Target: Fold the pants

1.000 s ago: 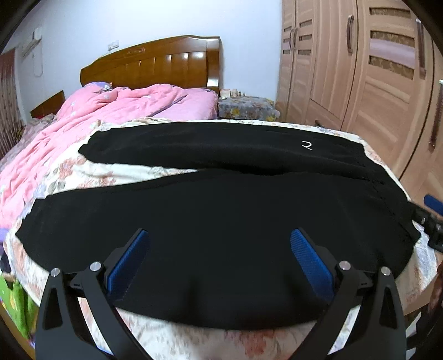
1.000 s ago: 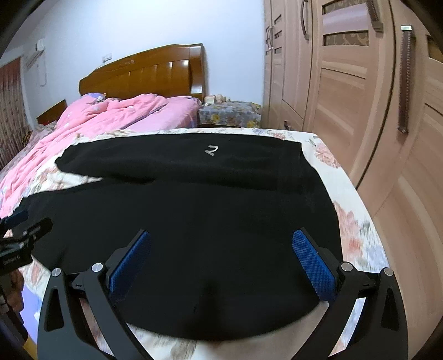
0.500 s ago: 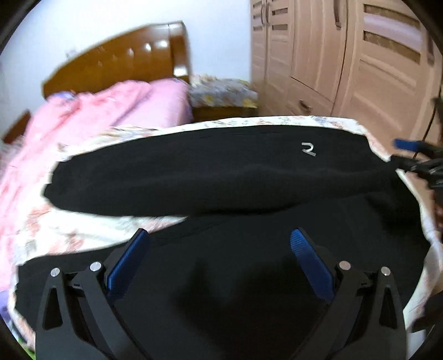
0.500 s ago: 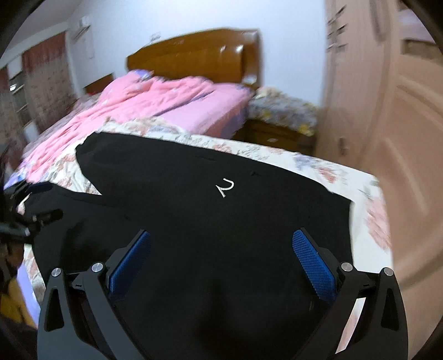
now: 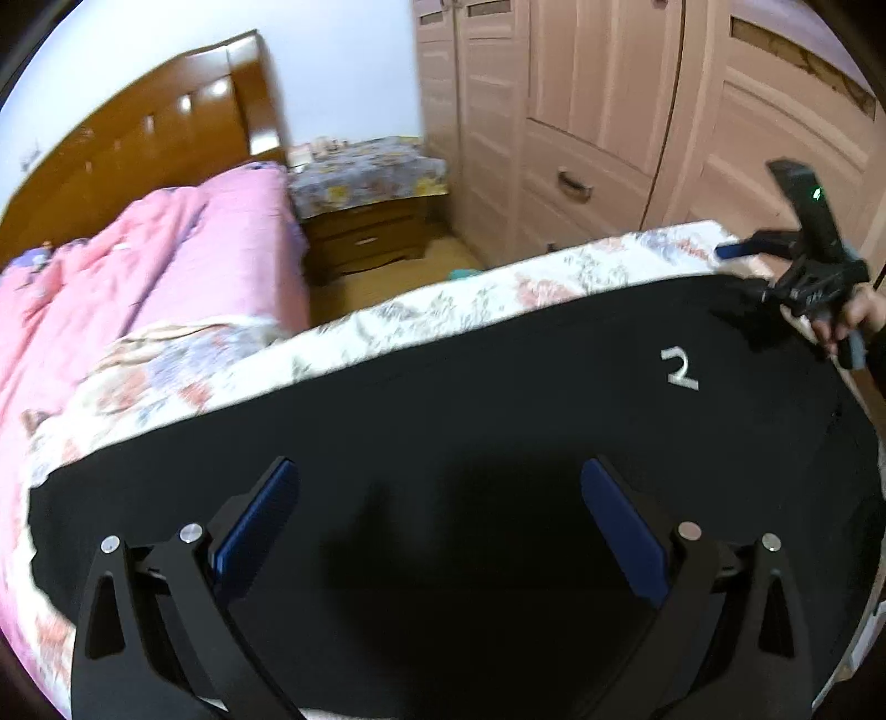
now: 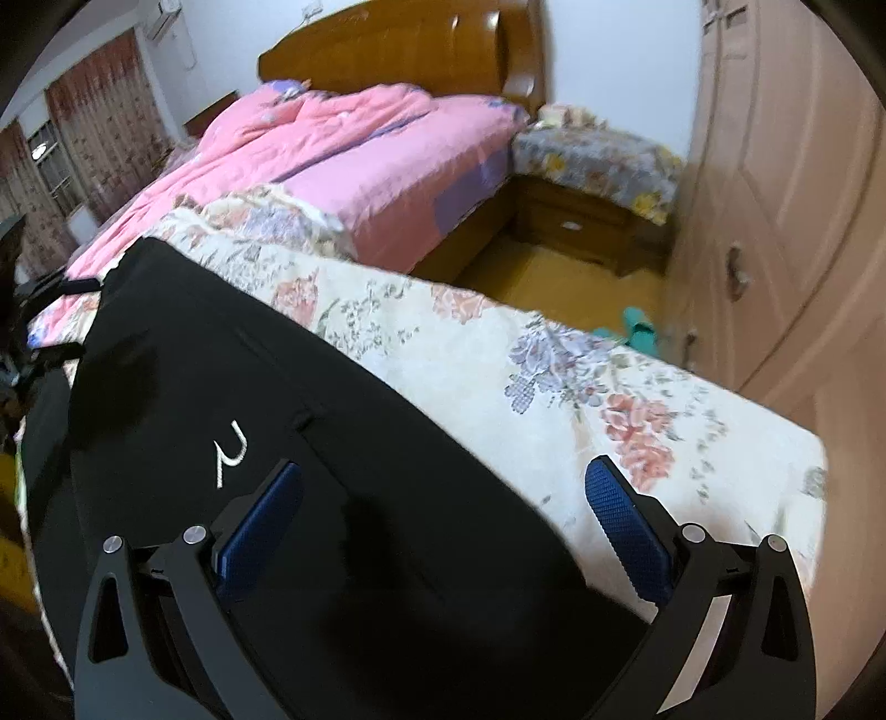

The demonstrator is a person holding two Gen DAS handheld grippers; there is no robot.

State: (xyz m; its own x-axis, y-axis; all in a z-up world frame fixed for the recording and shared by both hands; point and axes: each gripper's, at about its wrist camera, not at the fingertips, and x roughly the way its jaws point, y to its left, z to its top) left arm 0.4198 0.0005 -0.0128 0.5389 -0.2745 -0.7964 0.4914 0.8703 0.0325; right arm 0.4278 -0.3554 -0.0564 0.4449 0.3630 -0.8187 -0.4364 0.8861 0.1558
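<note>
Now both grippers are hanging low over the black pants (image 5: 443, 443), which are lying spread flat on the floral sheet (image 5: 443, 299); a second ago the cameras were looking across both legs from the near edge, and they have since swung out over the far leg. Nearest the pants, the left gripper (image 5: 437, 526) is carrying its blue pads wide apart with nothing between them, over the far leg's middle. The right gripper (image 6: 443, 526) is equally wide and empty, standing over the far edge of the pants beside the white logo (image 6: 230, 454), one pad above cloth and the other above bare sheet. Neither is touching the fabric, as far as can be told. This suggests the first fold, leg over leg, is about to begin, with grips on the far edge still to be taken. Beyond the pants, the pink quilt (image 6: 343, 133) and the wooden headboard (image 6: 398, 50) are standing clear of the work.
</note>
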